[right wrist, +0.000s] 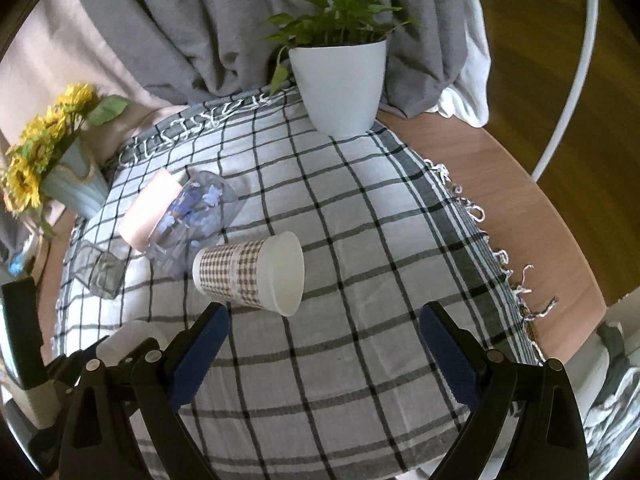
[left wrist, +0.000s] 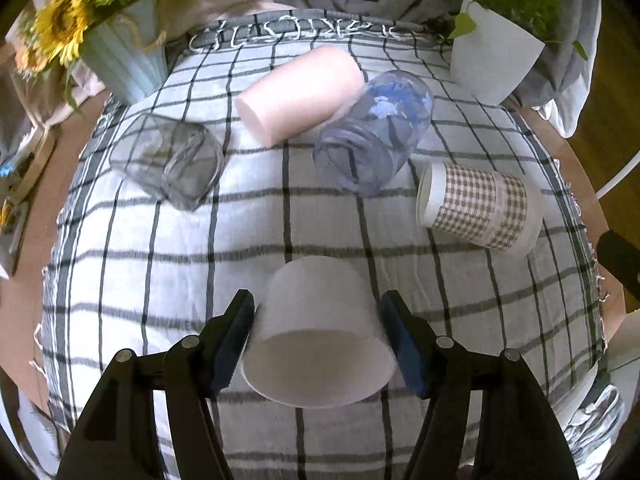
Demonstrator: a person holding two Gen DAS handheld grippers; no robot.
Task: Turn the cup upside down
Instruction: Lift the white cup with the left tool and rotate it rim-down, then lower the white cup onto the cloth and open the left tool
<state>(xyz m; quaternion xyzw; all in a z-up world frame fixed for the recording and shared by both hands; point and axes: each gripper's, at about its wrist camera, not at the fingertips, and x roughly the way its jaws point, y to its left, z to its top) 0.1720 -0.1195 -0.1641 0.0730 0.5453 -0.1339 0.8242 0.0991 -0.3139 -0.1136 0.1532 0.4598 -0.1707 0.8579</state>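
Five cups are sitting on the grey-and-white checked cloth point(left wrist: 320, 216) that is covering the brown wooden worktop point(right wrist: 520, 184). At the far corners of the cloth, a white plastic pot holding a green leafy plant point(right wrist: 340, 84) and a pale blue ribbed vase of yellow sunflowers point(left wrist: 124, 60) are standing upright.

Four of the cups are lying on their sides in a loose row across the cloth: a pale pink opaque cup point(left wrist: 300, 96), a clear plastic cup printed with blue flowers point(left wrist: 372, 132) touching it, a clear squarish glass tumbler point(left wrist: 168, 160) set apart to the left, and a brown houndstooth paper cup point(right wrist: 248, 276) to the right.

The plain white plastic cup point(left wrist: 320, 332) is being held in the left gripper point(left wrist: 318, 340), tilted, with its open mouth facing the camera and its base pointing away; both blue pads are pressing on its sides, so this gripper is gripping the cup. Whether the cup is touching the cloth is not clear.

The right gripper point(right wrist: 324, 344) is hanging with its blue pads wide apart and holding nothing, the houndstooth cup lying just beyond the fingertips.
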